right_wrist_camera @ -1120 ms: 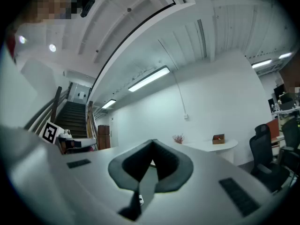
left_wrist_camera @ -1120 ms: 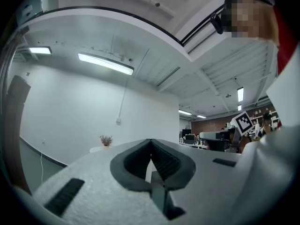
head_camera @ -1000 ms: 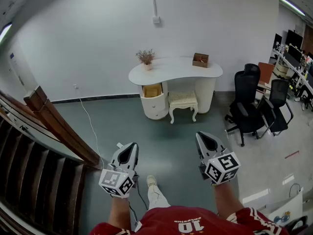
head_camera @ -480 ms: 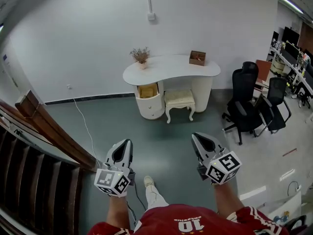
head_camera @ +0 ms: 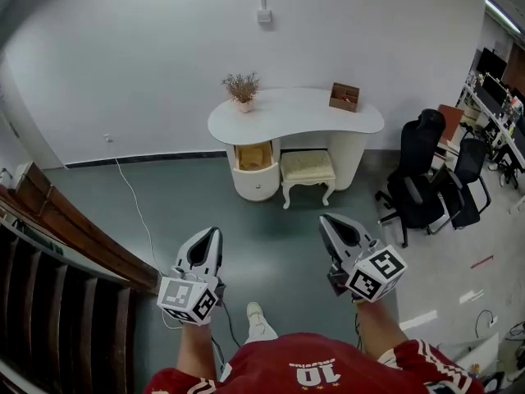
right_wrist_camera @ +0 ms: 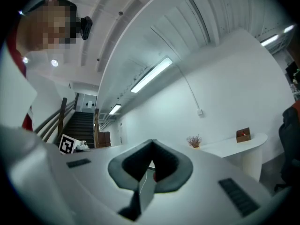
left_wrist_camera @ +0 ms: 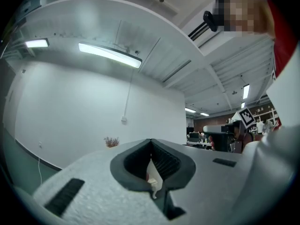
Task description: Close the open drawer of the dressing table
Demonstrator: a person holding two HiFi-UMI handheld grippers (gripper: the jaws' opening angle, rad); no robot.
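Fingers [left_wrist_camera: 166, 163] of the left gripper [head_camera: 210, 238] and the right gripper [head_camera: 328, 224] are both pressed together, empty. The drawer [head_camera: 254, 156] stands open in the dressing table [head_camera: 295, 109], well apart from them; closing appears not yet begun: approach and push remain.

stool [head_camera: 308, 169] | two black office chairs [head_camera: 422, 179] | dried plant [head_camera: 241, 86] | wooden box [head_camera: 344, 97] | stairs [head_camera: 57, 302]

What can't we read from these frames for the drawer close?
1. Open drawer contents: head view, too small; only a yellowish inside shows.
2. Its handle: head view, too small.
3. Left gripper view: the left gripper body hides the drawer; only the plant shows.
4. Right gripper view: the right gripper body hides the drawer below the dressing table top.
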